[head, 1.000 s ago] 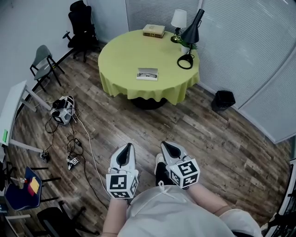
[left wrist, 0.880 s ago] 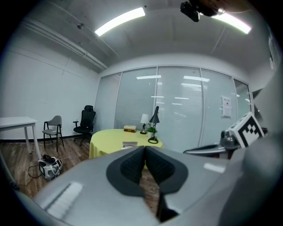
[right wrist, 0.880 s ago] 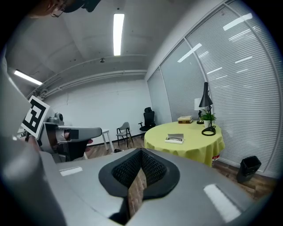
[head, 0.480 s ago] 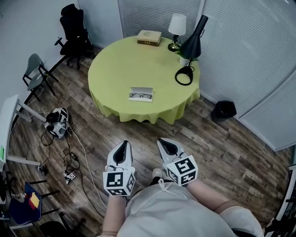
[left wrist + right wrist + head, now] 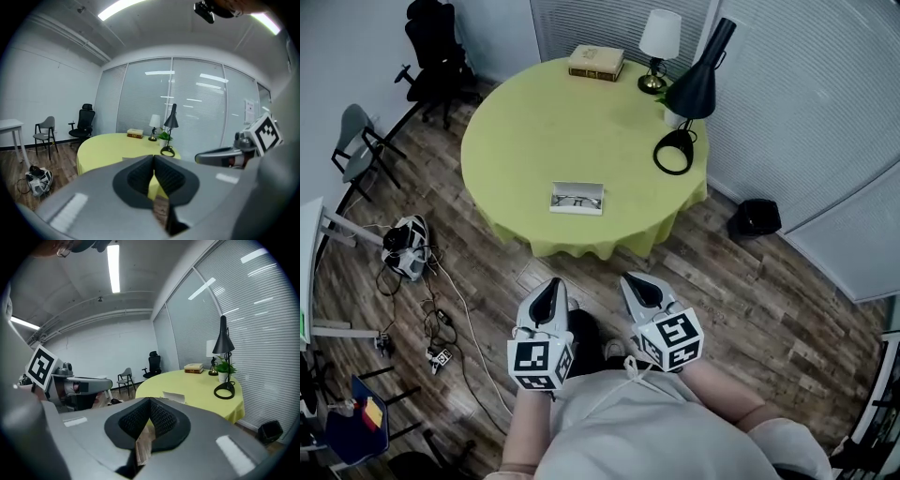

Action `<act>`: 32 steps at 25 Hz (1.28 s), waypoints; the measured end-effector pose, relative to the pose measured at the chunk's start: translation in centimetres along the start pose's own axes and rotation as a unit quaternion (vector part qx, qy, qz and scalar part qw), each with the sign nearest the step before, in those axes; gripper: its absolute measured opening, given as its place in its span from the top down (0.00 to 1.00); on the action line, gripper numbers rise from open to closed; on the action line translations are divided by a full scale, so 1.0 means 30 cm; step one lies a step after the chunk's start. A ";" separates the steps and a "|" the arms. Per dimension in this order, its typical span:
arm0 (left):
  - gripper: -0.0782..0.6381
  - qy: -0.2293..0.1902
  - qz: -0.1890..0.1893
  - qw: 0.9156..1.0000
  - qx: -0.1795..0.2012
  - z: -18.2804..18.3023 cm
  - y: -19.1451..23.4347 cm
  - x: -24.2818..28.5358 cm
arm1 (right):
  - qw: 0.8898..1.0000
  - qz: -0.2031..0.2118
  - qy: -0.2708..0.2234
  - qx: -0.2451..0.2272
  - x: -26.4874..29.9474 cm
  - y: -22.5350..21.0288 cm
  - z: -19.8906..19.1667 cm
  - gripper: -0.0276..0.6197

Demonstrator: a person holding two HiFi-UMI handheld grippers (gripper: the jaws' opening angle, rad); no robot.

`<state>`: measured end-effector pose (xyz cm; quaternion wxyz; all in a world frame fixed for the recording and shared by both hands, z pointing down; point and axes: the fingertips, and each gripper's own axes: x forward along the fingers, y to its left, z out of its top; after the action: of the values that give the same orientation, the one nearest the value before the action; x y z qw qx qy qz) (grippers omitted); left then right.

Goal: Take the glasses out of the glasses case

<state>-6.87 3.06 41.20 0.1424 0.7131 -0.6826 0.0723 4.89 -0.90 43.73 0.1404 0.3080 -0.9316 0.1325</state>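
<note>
Nearest, held low in front of the person's body, the left gripper (image 5: 550,285) and the right gripper (image 5: 632,280) point forward over the wooden floor (image 5: 741,281). In each gripper view the jaws are pressed together at the tips with nothing between them; only floor and tablecloth show through the small gap behind the pads. Both are empty-handed.

Over the last second the round table (image 5: 511,141), with its yellow cloth, has drawn closer and larger in the head view, and its near edge is now only a little beyond the gripper tips. The grippers have kept their pose relative to the body. I read this as the person walking up to the table, not yet reaching.

The glasses case (image 5: 576,188) lies open near the near edge of the table, about midway along it. What look like dark glasses (image 5: 578,201) rest inside, though they are small in view. Further back, a black desk lamp (image 5: 694,89) stands toward the right edge. A book (image 5: 596,62) and a white-shaded lamp (image 5: 659,37) sit at the far edge.

The task itself has not begun: the case is nearly within reach, and both sets of jaws would need to open first.
</note>
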 end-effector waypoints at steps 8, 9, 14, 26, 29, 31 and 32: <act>0.88 0.012 -0.046 0.999 0.017 0.073 0.096 0.326 | 0.999 -0.048 0.001 0.020 0.204 -0.185 0.072 0.96; 0.88 0.015 -0.054 0.998 0.026 0.081 0.113 0.368 | 0.998 -0.056 0.002 0.023 0.237 -0.207 0.084 0.96; 0.88 0.032 -0.092 0.994 0.048 0.126 0.218 0.583 | 0.996 -0.084 0.002 0.039 0.426 -0.304 0.161 0.96; 0.88 0.069 -0.197 0.978 0.019 0.081 0.395 0.940 | 0.985 -0.141 0.025 0.094 0.783 -0.470 0.152 0.96; 0.88 0.076 -0.207 0.975 0.020 0.034 0.424 0.994 | 0.983 -0.148 0.030 0.100 0.826 -0.497 0.123 0.96; 0.88 0.090 -0.220 0.971 0.033 -0.012 0.431 1.028 | 0.982 -0.153 0.033 0.102 0.852 -0.520 0.095 0.96; 0.88 0.099 -0.228 0.968 0.046 -0.039 0.432 1.044 | 0.982 -0.155 0.035 0.101 0.865 -0.532 0.078 0.96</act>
<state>-17.85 -26.77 52.98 0.1889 0.8449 -0.4805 0.1399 -5.80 -27.98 53.03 0.1593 0.4562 -0.8491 0.2136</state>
